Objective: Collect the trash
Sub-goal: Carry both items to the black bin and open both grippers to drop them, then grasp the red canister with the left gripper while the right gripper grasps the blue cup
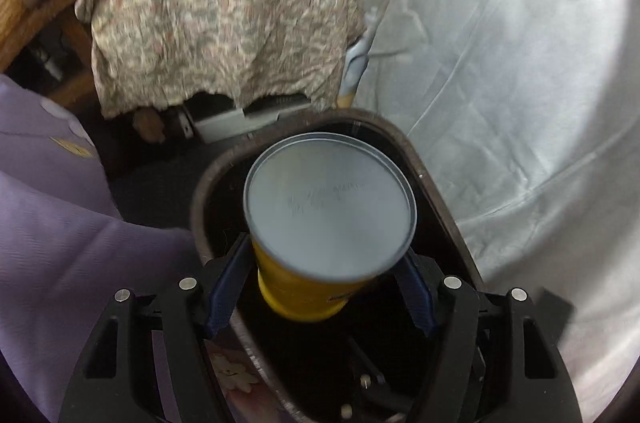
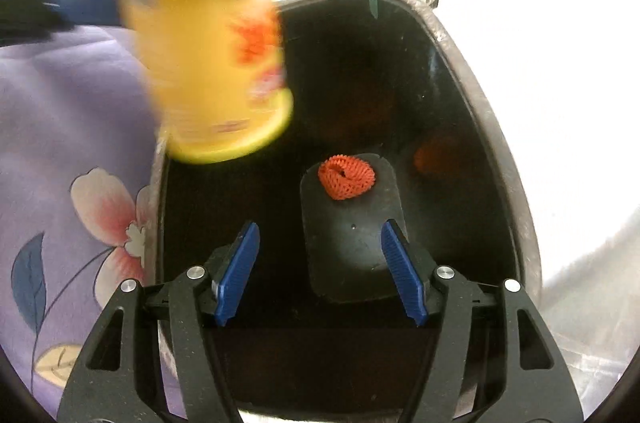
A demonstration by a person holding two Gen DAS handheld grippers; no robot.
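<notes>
A yellow cup [image 1: 328, 207] with a flat grey end sits between the blue pads of my left gripper [image 1: 326, 247], which is shut on it. Its grey end points down over the mouth of the black trash bin [image 1: 432, 175]. In the right wrist view the same cup [image 2: 208, 71] is a blur above the bin's left rim, and the bin [image 2: 492, 127] fills the middle. My right gripper [image 2: 320, 225] hangs open over the bin with nothing between its pads. An orange mesh net [image 2: 346, 179] lies on the bin's floor.
A purple flowered cloth [image 2: 72, 143] borders the bin on the left. A white sheet [image 1: 520, 63] lies to its right. Beyond the bin, a pale floral fabric [image 1: 224, 3] drapes over something, with wooden furniture [image 1: 24, 15] at the far left.
</notes>
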